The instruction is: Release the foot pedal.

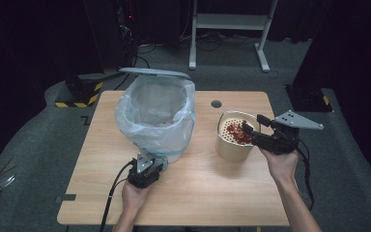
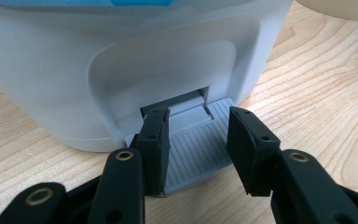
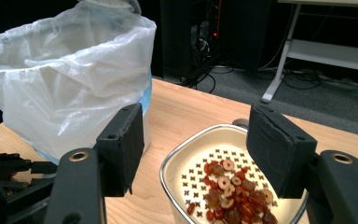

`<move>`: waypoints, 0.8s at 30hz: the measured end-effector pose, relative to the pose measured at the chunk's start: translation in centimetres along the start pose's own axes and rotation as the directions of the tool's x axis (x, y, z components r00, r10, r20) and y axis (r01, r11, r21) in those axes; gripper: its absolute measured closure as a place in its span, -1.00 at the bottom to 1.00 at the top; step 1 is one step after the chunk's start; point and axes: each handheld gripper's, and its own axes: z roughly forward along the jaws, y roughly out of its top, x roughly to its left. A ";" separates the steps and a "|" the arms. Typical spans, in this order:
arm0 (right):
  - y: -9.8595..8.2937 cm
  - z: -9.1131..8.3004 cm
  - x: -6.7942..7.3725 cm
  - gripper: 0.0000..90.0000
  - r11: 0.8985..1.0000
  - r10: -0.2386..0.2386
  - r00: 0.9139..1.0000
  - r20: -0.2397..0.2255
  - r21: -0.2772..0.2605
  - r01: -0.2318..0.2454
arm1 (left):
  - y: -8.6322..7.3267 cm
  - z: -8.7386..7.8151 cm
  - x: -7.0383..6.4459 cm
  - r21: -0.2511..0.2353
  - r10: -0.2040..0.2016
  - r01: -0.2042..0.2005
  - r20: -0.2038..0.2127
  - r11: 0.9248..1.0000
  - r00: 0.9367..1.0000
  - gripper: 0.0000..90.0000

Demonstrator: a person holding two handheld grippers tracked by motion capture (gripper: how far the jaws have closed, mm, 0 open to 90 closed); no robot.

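On the worktop (image 1: 188,193), the left tongs (image 2: 198,144) stand released over the grey pedal (image 2: 200,149) at the foot of the bagged bin (image 1: 155,116), its lid (image 1: 154,72) raised. The right tongs (image 3: 191,144), also released, hover at the rim of the cream strainer pot (image 1: 233,137) holding red scraps (image 3: 230,198), just right of the bin.

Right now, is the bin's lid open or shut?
Open: the lid stands raised behind the bin, whose bag mouth gapes, left hand-held gripper at pedal.
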 end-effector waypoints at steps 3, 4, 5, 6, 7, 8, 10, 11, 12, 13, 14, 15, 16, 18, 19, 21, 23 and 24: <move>-0.4 -0.3 0.1 -0.18 1.000 -0.004 1.000 0.011 0.006 0.004 | 0.0 0.0 0.0 0.000 0.000 0.000 0.000 1.000 1.000 0.31; -0.5 -0.4 0.1 -0.17 1.000 -0.011 1.000 0.015 0.007 0.011 | 0.0 0.0 0.0 -0.001 -0.001 0.001 0.001 1.000 1.000 0.31; -0.5 -0.4 0.1 -0.17 1.000 -0.011 1.000 0.015 0.007 0.011 | 0.0 0.0 0.0 -0.001 -0.001 0.001 0.001 1.000 1.000 0.31; -0.8 -0.6 0.1 -0.17 1.000 -0.011 1.000 0.018 0.006 0.011 | 0.0 0.0 0.0 -0.001 -0.002 0.002 0.001 1.000 1.000 0.31; -0.8 -0.6 0.1 -0.17 1.000 -0.011 1.000 0.018 0.006 0.011 | 0.0 0.0 0.0 -0.001 -0.002 0.002 0.001 1.000 1.000 0.31; -1.1 -0.7 -0.1 -0.17 1.000 -0.003 1.000 0.019 0.005 0.003 | 0.0 0.0 0.0 -0.001 -0.002 0.002 0.001 1.000 1.000 0.31; -1.2 -0.7 -0.1 -0.17 1.000 -0.001 1.000 0.021 0.006 0.001 | 0.0 0.0 0.0 0.000 0.000 0.000 0.000 1.000 1.000 0.31; -1.4 -0.8 -0.1 -0.17 1.000 -0.001 1.000 0.023 0.008 0.001 | 0.0 0.0 0.0 -0.001 -0.001 0.001 0.000 1.000 1.000 0.31; -1.6 -0.9 -0.2 -0.17 1.000 -0.001 1.000 0.023 0.008 0.001 | 0.0 0.0 0.0 -0.001 -0.001 0.001 0.000 1.000 1.000 0.31; -1.8 -1.0 -0.3 -0.16 1.000 0.004 1.000 0.024 0.008 -0.004 | 0.0 0.0 0.0 -0.001 -0.001 0.001 0.000 1.000 1.000 0.31; -1.8 -1.0 -0.3 -0.16 1.000 0.004 1.000 0.024 0.008 -0.004 | 0.0 0.0 0.0 -0.001 -0.001 0.001 0.000 1.000 1.000 0.31; -1.9 -1.1 -0.3 -0.16 1.000 0.005 1.000 0.022 0.006 -0.006 | 0.0 0.0 0.0 -0.001 -0.002 0.002 0.000 1.000 1.000 0.31; -2.0 -1.2 -0.3 -0.16 1.000 0.007 1.000 0.023 0.007 -0.007 | 0.0 0.0 0.0 -0.001 -0.001 0.001 0.000 1.000 1.000 0.31; -2.3 -1.3 -0.4 -0.15 1.000 0.008 1.000 0.029 0.009 -0.008 | 0.0 0.0 0.0 0.000 0.000 0.000 0.000 1.000 1.000 0.31; -2.5 -1.4 -0.5 -0.15 1.000 0.009 1.000 0.030 0.008 -0.009 | 0.0 0.0 0.0 -0.001 -0.001 0.001 0.000 1.000 1.000 0.31; -2.7 -1.5 -0.6 -0.15 1.000 0.014 0.999 0.033 0.009 -0.014 | 0.0 0.0 0.0 -0.001 -0.001 0.001 0.000 1.000 1.000 0.31; -3.0 -1.6 -0.7 -0.15 1.000 0.019 0.999 0.035 0.008 -0.019 | 0.0 0.0 0.0 -0.001 -0.001 0.001 0.000 1.000 1.000 0.31; -3.1 -1.7 -0.7 -0.15 1.000 0.019 0.999 0.035 0.008 -0.020 | 0.0 0.0 0.0 -0.001 -0.001 0.001 0.000 1.000 1.000 0.31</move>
